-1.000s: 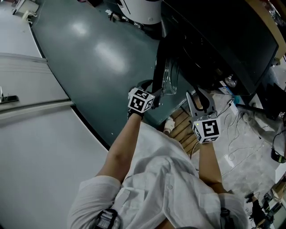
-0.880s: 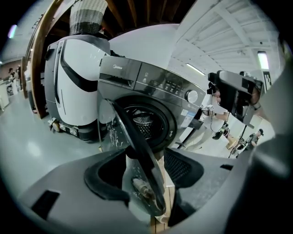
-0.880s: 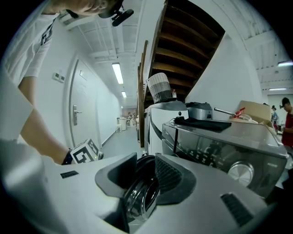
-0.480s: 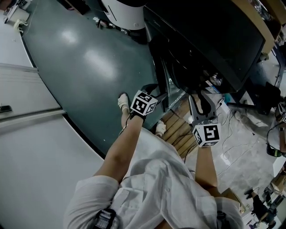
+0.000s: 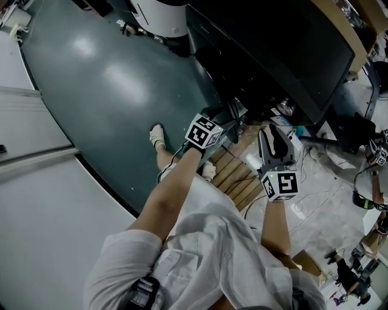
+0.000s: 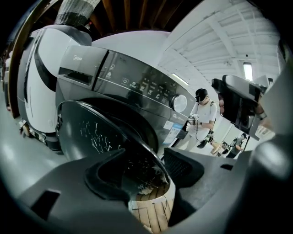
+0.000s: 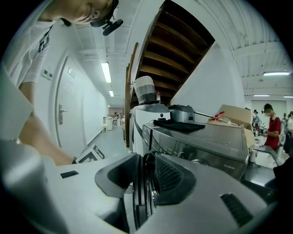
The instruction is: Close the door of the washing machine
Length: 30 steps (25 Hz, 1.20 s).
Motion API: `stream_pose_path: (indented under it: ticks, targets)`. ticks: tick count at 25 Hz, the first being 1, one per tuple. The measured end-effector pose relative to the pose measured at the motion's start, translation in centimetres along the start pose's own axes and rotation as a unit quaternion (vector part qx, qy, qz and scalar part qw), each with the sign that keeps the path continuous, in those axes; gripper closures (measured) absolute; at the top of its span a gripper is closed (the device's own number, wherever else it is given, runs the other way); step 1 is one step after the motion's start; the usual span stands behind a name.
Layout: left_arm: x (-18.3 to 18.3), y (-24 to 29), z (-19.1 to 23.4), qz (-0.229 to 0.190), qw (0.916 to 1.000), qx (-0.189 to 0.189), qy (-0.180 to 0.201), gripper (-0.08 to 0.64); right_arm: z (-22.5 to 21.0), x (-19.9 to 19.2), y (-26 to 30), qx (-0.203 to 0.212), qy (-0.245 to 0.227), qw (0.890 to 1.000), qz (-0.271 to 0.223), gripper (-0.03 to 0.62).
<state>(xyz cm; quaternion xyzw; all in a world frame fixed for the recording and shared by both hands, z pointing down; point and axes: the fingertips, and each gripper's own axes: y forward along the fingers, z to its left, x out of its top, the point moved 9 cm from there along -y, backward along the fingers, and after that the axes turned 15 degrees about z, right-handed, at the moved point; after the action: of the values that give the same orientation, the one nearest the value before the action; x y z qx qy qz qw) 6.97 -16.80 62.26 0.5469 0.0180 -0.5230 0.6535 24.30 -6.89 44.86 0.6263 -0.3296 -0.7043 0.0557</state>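
The dark washing machine (image 5: 273,54) fills the top right of the head view, its round door (image 5: 233,115) standing only a little off the front. My left gripper (image 5: 229,121) is at the door's free edge. In the left gripper view the door's glass bowl (image 6: 91,132) and rim lie between the fingers of the left gripper (image 6: 146,176), which looks shut on the rim. My right gripper (image 5: 274,134) hangs just right of the door, jaws slightly apart and holding nothing. The right gripper (image 7: 145,178) looks along the machine's front (image 7: 201,141).
A white appliance (image 5: 157,12) stands to the left of the washer. A wooden pallet (image 5: 233,175) lies under the machine's front, with cables (image 5: 315,181) on the floor to the right. My white shoe (image 5: 156,134) is on the green floor. People stand far off (image 6: 206,114).
The door has swung from wide open to nearly against the machine, and my left gripper moved right with it. The right gripper has stayed beside the door.
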Motion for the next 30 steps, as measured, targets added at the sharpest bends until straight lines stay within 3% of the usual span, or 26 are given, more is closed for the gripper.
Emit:
stream_pose_path:
  ticks: [16, 23, 27, 30]
  targets:
    - [5.9, 6.0, -0.7, -0.021, 0.9996, 0.004, 0.016, 0.302, -3.5, -2.5, -0.7, -0.029, 0.023, 0.999, 0.017, 0.451]
    - [6.4, 6.9, -0.7, -0.024, 0.999, 0.036, 0.006, 0.327, -5.5, -3.3, -0.4, -0.032, 0.032, 0.999, 0.02, 0.451]
    - [6.8, 7.0, -0.4, 0.001, 0.9983, 0.058, 0.002, 0.385, -6.2, -3.7, 0.3, -0.027, 0.037, 0.999, 0.023, 0.451]
    - [7.0, 7.1, -0.6, 0.008, 0.9976, 0.069, -0.003, 0.383, -6.4, -3.6, 0.9, -0.023, 0.036, 0.999, 0.023, 0.451]
